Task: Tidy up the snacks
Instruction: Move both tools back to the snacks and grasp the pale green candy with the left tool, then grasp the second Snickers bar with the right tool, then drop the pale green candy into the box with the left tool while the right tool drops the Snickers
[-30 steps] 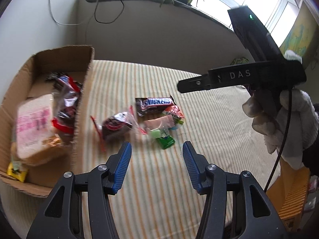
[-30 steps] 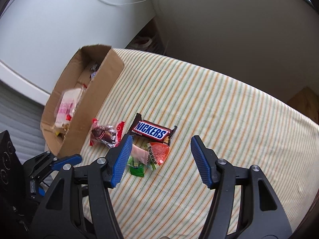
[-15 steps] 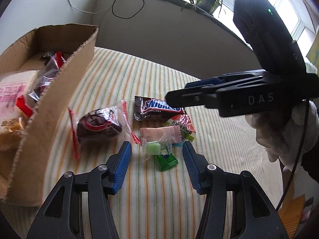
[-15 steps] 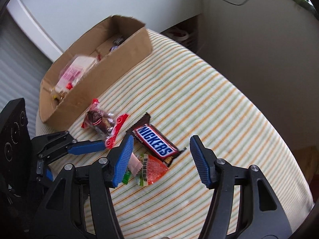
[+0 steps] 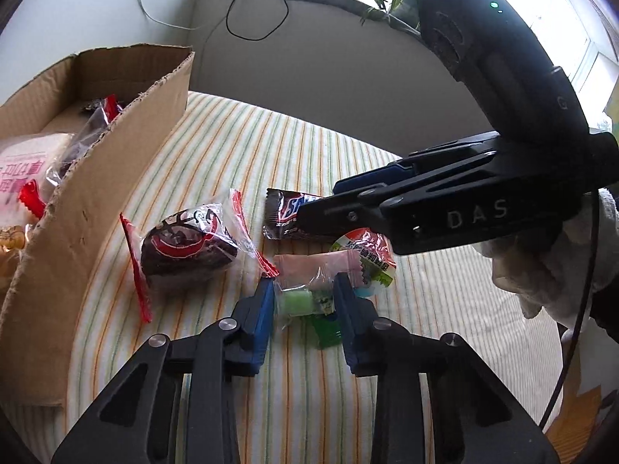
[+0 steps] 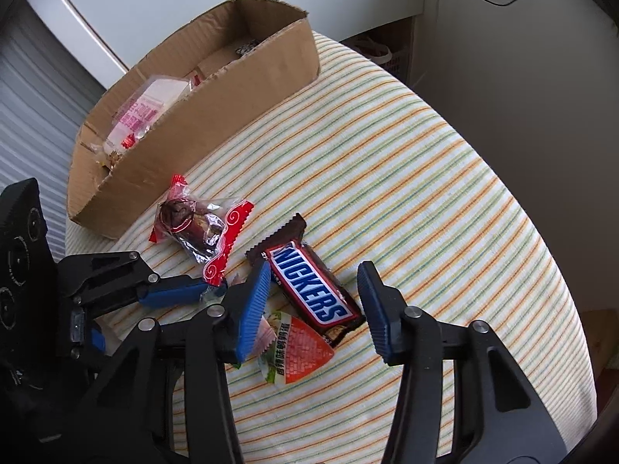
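**Both grippers closing in on the snack pile**

My left gripper (image 5: 303, 303) has just been narrowing its jaws around the small green candy (image 5: 296, 303), low centre of its view; whether the pads press on the wrapper yet I cannot tell. My right gripper (image 6: 313, 309) has also been closing, jaws apart and straddling the Snickers bar (image 6: 309, 290), whose long axis runs diagonally between them, roughly along the fingers (a clean crosswise pinch). The cardboard box (image 6: 216, 131) waits at upper left, its near wall standing between snacks and interior. The striped cloth (image 6: 425, 193) to the right lies open.
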`<state>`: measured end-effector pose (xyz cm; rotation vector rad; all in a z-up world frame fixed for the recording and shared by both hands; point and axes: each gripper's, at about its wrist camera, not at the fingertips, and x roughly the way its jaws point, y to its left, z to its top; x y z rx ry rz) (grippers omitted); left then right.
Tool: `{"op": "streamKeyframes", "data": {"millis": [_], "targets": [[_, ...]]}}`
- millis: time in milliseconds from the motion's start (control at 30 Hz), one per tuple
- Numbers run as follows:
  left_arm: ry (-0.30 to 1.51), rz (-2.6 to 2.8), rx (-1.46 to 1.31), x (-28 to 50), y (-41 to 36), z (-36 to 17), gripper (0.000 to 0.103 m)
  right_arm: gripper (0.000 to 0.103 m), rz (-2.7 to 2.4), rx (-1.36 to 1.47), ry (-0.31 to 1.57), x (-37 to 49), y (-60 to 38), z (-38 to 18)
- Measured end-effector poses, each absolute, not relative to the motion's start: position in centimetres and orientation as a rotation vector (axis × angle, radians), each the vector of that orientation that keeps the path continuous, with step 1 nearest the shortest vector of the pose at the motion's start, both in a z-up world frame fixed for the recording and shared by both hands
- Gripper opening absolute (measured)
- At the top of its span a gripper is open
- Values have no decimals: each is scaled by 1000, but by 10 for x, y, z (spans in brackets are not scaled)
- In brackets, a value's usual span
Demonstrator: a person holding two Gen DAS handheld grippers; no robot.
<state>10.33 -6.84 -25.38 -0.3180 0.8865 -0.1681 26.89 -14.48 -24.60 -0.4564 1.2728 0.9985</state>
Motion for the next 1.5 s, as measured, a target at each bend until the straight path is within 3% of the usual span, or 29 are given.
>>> {"op": "streamKeyframes", "data": {"millis": [133,167,367,1500], "targets": [[892,-190,-284,98,-73,-253,26,49,1003,-479,1272,264,-136,-249],[894,-197,-283,97,-73,-253,26,43,1005,-472,1275,264,-135,-249],[896,-204,-296,96,-64,-252,25,31,988,-441,1278,264,-141,-249],[830,-236,-301,66,-34,-197,25,29,852,-182,1182,256,-180,-177]]}}
